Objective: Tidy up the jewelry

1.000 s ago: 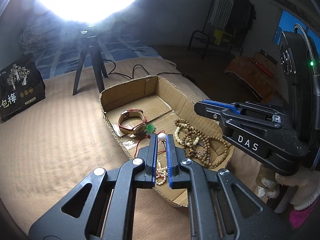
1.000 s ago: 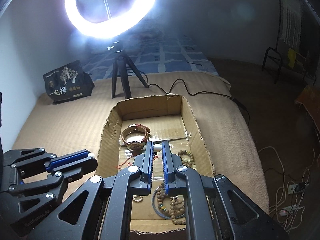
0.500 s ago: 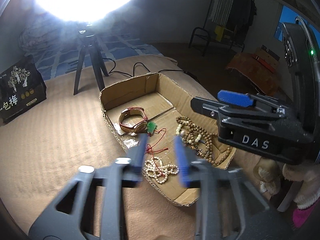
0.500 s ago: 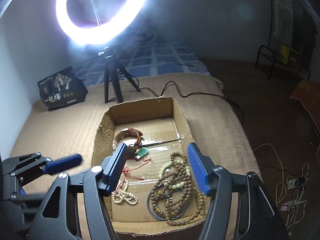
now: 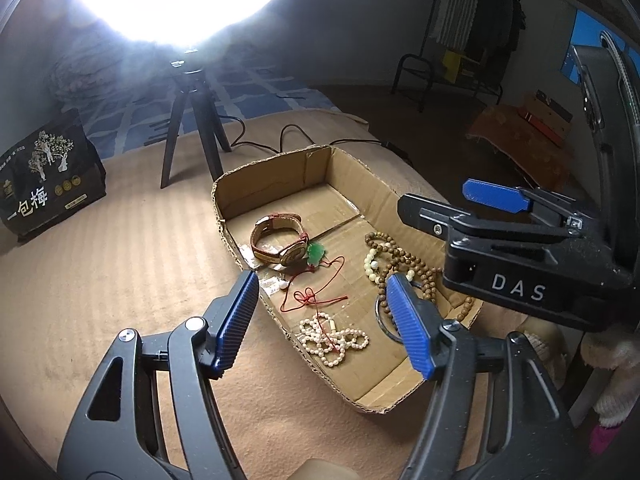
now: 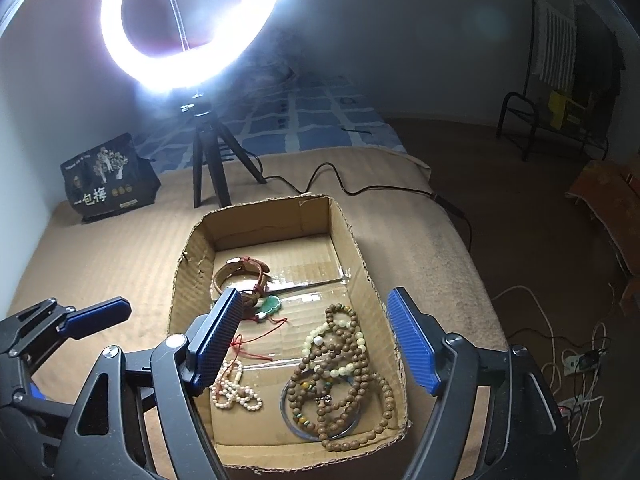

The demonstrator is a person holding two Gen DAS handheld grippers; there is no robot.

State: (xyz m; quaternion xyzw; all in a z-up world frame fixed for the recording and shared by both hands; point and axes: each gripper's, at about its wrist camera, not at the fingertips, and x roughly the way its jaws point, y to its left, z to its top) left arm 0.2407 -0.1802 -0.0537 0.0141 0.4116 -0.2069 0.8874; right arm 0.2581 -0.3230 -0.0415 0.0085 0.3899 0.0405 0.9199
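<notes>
On the tan blanket [image 6: 120, 248] a shallow cardboard box [image 6: 352, 240] is set, and all the jewelry is seen inside it. Both grippers are held above its near end with nothing between their fingers: the left gripper [image 5: 324, 320] has its jaws spread wide, and the right gripper [image 6: 316, 344] likewise.

The largest risk is judged to lie in the brown beads [image 6: 344, 372], a long strand heaped in loops at the near right of the box, over a metal bangle [image 6: 292, 416] and tangled with a pale bead strand [image 6: 320, 340]. If one loop is pinched and lifted, the bangle and the pale strand may be dragged up with it, or the light box may be pulled across the blanket.

Next, the watch [image 5: 280, 240] lies near the left wall; a finger could be caught on that wall and the box tipped or shoved.

The green pendant [image 5: 316, 254] lies touching the watch, its red cord [image 5: 316, 296] trailing toward the white bracelet [image 5: 332, 336]. A grasp on the thin cord may slip through the ribbed pads, and the cord could snag the watch or the bracelet as it is raised.

Glare from the ring light [image 6: 192, 24] may hide the fine cord.

With both grippers close together over one small box, a collision between them is also possible
</notes>
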